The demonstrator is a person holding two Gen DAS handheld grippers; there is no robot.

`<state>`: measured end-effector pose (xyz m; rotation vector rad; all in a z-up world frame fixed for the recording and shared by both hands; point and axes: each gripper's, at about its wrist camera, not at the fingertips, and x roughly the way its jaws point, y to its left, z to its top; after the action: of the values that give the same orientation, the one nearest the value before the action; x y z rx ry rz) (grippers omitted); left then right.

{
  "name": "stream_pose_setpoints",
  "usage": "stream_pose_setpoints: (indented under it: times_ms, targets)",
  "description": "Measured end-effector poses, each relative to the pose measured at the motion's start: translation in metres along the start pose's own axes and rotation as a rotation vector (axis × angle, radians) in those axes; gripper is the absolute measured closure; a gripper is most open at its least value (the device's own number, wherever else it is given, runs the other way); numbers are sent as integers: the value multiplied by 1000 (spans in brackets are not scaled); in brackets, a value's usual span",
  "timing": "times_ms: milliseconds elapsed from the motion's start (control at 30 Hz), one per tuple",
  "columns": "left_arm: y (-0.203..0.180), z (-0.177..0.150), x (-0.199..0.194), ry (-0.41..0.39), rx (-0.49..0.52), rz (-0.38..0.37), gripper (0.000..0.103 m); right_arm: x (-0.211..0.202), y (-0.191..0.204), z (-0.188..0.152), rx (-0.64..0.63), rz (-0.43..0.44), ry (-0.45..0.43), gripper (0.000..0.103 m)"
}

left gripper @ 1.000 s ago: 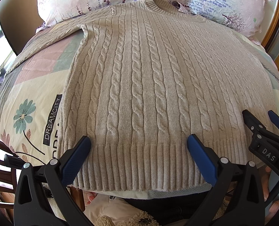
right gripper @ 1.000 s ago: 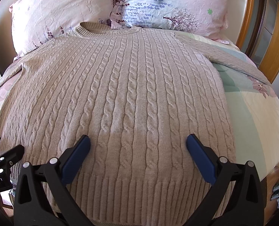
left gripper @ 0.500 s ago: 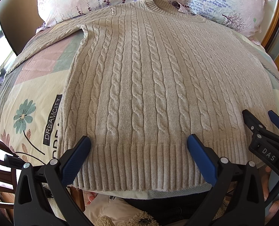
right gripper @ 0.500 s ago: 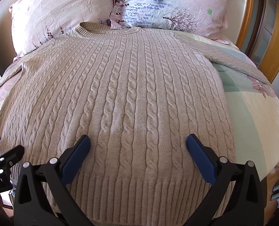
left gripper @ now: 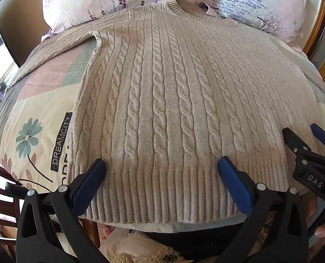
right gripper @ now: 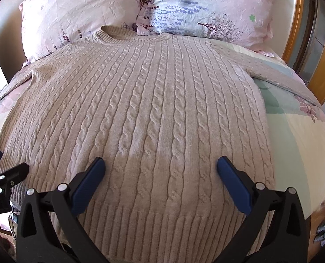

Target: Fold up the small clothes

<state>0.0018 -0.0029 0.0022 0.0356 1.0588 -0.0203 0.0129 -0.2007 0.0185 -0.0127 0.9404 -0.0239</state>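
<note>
On the bed: beige cable-knit sweater (left gripper: pixel 173 100) spread flat, front up, not yet folded.
Sweater layout: collar (right gripper: pixel 110 34) toward the pillows, ribbed hem (left gripper: pixel 162 195) at the near edge of the bed, sleeves stretched out to either side; looks smoothed out to give a clean start for folding.
Left sleeve (left gripper: pixel 59 50): angled away from the sweater body across the quilt.
Right sleeve (right gripper: pixel 278 76): likewise drawn out from the body toward the wooden frame.
Left gripper (left gripper: pixel 161 168): poised over the hem on the sweater's left half, fingers spread wide, pinching nothing; contact with the knit cannot be told.
Right gripper (right gripper: pixel 160 166): poised just above the hem on the sweater's right half, fingers also spread wide, empty.
Pairing: each gripper visible at the edge of the other's view, side by side along the hem, probably so both lower corners can be taken together.
Step in hand: likely lining up for a first grasp of the hem or side edges.
Under the sweater: patchwork quilt (left gripper: pixel 37 118) with a flower and printed lettering.
Beyond the collar: two floral pillows (right gripper: pixel 206 8).
Beyond the right sleeve: wooden bed frame (right gripper: pixel 294 22).
</note>
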Motion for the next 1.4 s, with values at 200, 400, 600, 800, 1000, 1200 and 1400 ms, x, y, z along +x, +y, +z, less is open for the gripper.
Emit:
stream_pose_setpoints:
  times_ms: [200, 400, 600, 800, 1000, 1200, 1400]
  targets:
    - [27, 20, -29, -187, -2, -129, 1, -37, -97, 40, 186, 97, -220, 3]
    - [88, 60, -29, -367, -129, 27, 1, -10, -310, 65, 752, -47, -311, 53]
    - [155, 73, -1, -347, -366, -202, 1, 40, -418, 52, 1078, 32, -254, 56]
    - [182, 70, 14, -303, -462, -138, 1, 61, -427, 44, 1136, 0, -166, 60]
    - [202, 75, 24, -295, -530, -170, 1, 65, -450, 38, 1178, -38, -249, 80]
    - [240, 72, 22, -323, -644, -192, 1, 39, -421, 75, 966, -152, -403, 97]
    - [283, 69, 29, -339, -846, -215, 26, -3, -215, 165, 353, 117, -548, 97]
